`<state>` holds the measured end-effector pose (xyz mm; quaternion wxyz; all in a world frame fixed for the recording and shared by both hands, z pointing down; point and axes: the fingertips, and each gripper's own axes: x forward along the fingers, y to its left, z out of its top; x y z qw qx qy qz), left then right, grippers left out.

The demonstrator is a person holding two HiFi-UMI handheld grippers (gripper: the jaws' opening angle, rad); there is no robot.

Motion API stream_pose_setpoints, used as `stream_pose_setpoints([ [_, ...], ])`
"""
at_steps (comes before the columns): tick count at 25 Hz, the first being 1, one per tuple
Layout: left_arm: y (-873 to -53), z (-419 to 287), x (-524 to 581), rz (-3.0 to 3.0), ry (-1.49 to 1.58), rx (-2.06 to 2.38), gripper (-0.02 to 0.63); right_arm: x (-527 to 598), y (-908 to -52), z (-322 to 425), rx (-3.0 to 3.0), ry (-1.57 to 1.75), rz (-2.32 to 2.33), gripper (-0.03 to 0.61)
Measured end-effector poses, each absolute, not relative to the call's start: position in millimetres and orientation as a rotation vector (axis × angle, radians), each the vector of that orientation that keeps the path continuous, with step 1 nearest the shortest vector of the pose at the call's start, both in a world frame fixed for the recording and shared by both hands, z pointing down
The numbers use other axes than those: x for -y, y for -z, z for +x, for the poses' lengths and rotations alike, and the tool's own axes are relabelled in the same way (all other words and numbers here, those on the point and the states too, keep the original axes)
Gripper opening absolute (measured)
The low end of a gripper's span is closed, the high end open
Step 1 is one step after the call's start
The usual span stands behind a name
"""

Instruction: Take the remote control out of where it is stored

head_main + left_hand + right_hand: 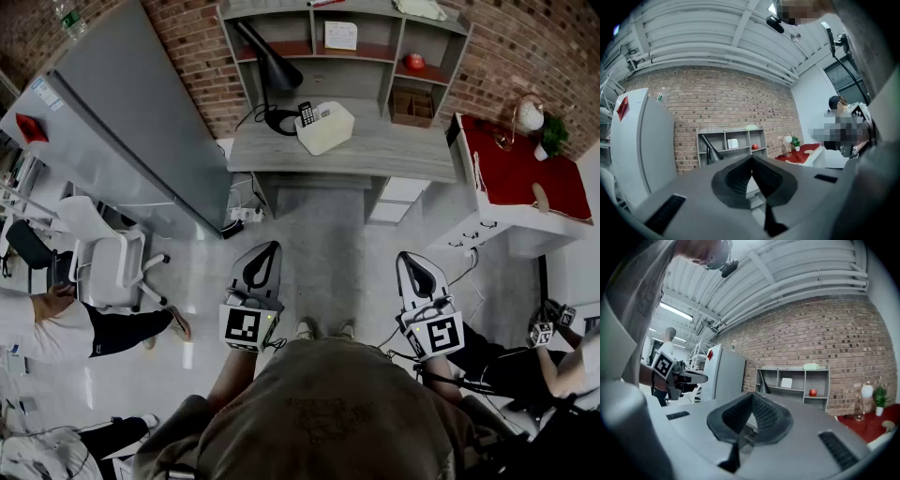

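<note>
Remote (307, 113) stored upright in a cream box (327, 131), dark keypad end poking out at the box's left end. Box toward the left rear of the desk (375, 152), just right of the lamp (275, 70) base, under the shelf (319, 42). Remote not to be made out in either gripper view, that stretch of the desk being masked by the jaws.

Nothing begun yet, by the look of it: both tools well short of the desk's front edge, out over the floor (328, 244).

Likely trouble from here:
- Arriving with jaws together and poking the remote deeper, or shoving the light-looking box back along the desk. Better opened before the reach.
- Pinching the box wall along with the remote, and so lifting both.
- Taking only the slim top end and losing it on the way up.
- Pulling at a slant instead of along the remote, jamming it on the rim and tipping the box.
- Clipping the lamp, close on the box's left, with a wide approach.

Closed on nothing, tips meeting: left gripper (269, 251). Same for the right gripper (405, 261), pressed together and empty. Both held level, side by side and apart, pointed at the desk; left roughly in line with the box, right aimed nearer the desk's right half.
</note>
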<state>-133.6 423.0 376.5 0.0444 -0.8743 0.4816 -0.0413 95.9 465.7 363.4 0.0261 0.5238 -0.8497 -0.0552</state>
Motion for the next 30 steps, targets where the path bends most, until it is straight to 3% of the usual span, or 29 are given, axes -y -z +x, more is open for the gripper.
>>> stream_pose_setpoints([
  [30,-400,-91,-393,-2.746,0.272,-1.465,0.011,-444,-368,145,2.547,0.282,1.657,0.012],
])
